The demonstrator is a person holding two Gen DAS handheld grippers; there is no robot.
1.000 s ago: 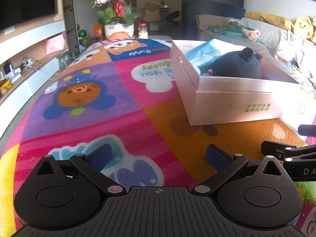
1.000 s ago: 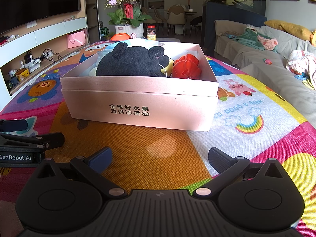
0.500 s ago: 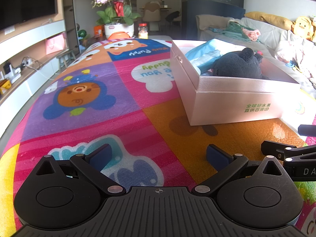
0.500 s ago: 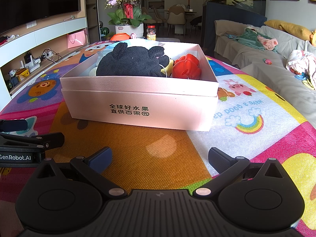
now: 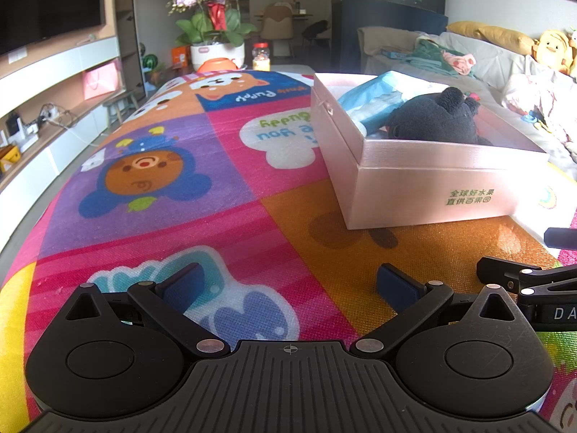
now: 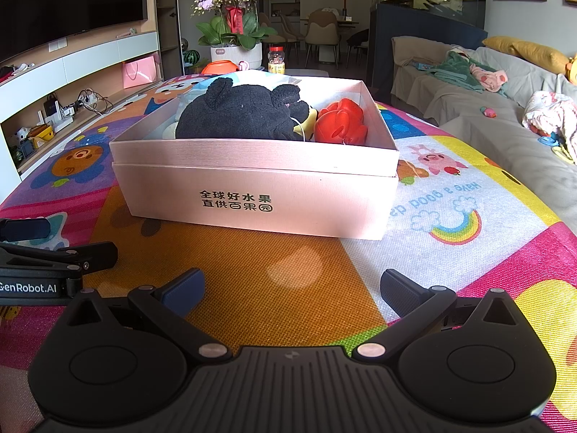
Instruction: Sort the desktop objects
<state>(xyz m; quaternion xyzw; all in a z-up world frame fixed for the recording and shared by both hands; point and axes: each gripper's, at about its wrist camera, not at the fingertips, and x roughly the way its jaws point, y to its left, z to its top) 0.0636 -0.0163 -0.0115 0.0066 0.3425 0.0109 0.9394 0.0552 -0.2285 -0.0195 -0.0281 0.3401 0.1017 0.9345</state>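
A pink cardboard box (image 6: 252,198) stands on the colourful cartoon mat, and it also shows at the right of the left wrist view (image 5: 432,195). Inside lie a black plush toy (image 6: 241,115), a red toy (image 6: 340,122) and a light blue packet (image 5: 371,99); the plush also shows in the left wrist view (image 5: 436,117). My left gripper (image 5: 290,285) is open and empty, low over the mat, left of the box. My right gripper (image 6: 292,288) is open and empty in front of the box.
A potted orchid (image 6: 234,32), a jar (image 6: 276,59) and an orange bowl (image 6: 219,67) stand past the mat's far end. A TV shelf runs along the left and a sofa (image 6: 487,108) with clothes along the right. Each gripper shows at the edge of the other's view.
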